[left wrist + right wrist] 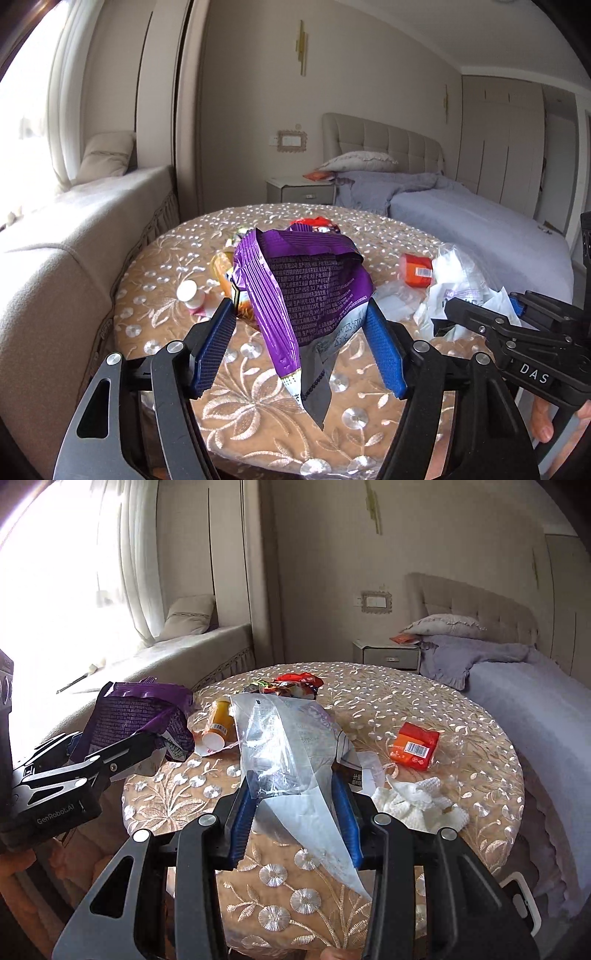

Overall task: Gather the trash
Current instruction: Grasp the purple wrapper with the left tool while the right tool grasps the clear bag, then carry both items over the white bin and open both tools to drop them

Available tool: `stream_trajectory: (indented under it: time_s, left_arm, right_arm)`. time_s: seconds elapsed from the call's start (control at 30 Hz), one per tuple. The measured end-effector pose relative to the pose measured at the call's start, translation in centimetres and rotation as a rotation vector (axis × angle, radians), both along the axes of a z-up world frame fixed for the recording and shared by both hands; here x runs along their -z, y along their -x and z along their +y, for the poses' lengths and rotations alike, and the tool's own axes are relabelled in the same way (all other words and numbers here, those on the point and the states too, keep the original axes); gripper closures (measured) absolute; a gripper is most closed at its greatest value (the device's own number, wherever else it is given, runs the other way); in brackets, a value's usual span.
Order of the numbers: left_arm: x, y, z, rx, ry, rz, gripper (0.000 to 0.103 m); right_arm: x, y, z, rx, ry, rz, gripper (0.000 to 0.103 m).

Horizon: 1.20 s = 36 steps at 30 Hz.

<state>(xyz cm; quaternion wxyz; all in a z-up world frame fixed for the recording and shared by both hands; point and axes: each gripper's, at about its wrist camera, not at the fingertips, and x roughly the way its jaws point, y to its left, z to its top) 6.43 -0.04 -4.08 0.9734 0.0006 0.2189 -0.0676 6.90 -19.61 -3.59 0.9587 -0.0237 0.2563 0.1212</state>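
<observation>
A: Item one, the purple snack bag (303,288). How is it being carried, and how is it judged to handle?

B: It is being held clear of the table between the blue pads of the left gripper (301,332), whose jaws are being kept at a middling width, closed on the bag's crumpled body. It is being judged light, crinkly and slippery; a fold or the sealed seam is being preferred as a hold, since smooth foil may be squeezed out.

A: Item two?

B: The clear plastic bag (284,753), with white paper inside, is being pinched in the narrower jaws of the right gripper (291,808), its loose corner left hanging toward the camera. Very light and limp; it is best gathered where the film is bunched.

A: Items not yet collected?

B: Being listed as lying on the table: a white crumpled tissue (417,805), soft; an orange packet (415,751), flat; a red wrapper (295,683) at the far side; an orange bottle (219,727) on its side, rigid, likely to roll.

A: Surface and room?

B: A round table (461,716) is being covered by a beige embroidered cloth, liable to be snagged. Behind it a bed (480,221), a nightstand (299,190) and a window seat (55,229) are being shown.
</observation>
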Motion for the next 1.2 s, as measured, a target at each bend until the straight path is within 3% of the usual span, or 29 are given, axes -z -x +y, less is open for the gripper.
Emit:
stream_trajectory:
  time_s: [0.27,0.5,0.83,1.0,1.2]
  left_arm:
    - [-0.4,-0.6,-8.6,0.224,-0.001,-0.022,0.035]
    - [0.9,-1.6,-18.8,0.484,-0.034,0.001,0.035]
    - [6.1,-3.6,-33.7,0.807,-0.092,0.135,0.035]
    - [10.5,-5.8,-40.1,0.899,-0.133,0.252,0.035]
    - [15.9,-9.1,-45.0,0.964,-0.202,0.364,0.035]
  right_arm:
    - [-1.2,4.2,-7.1,0.201,0.029,-0.061,0.06]
    - [0.0,7.8,-15.6,0.452,0.059,-0.056,0.06]
    - [7.1,10.3,-26.0,0.708,0.027,0.081,0.06]
    - [12.1,9.2,-29.9,0.761,0.013,0.161,0.06]
    - [18.5,8.1,-33.6,0.742,-0.031,0.266,0.06]
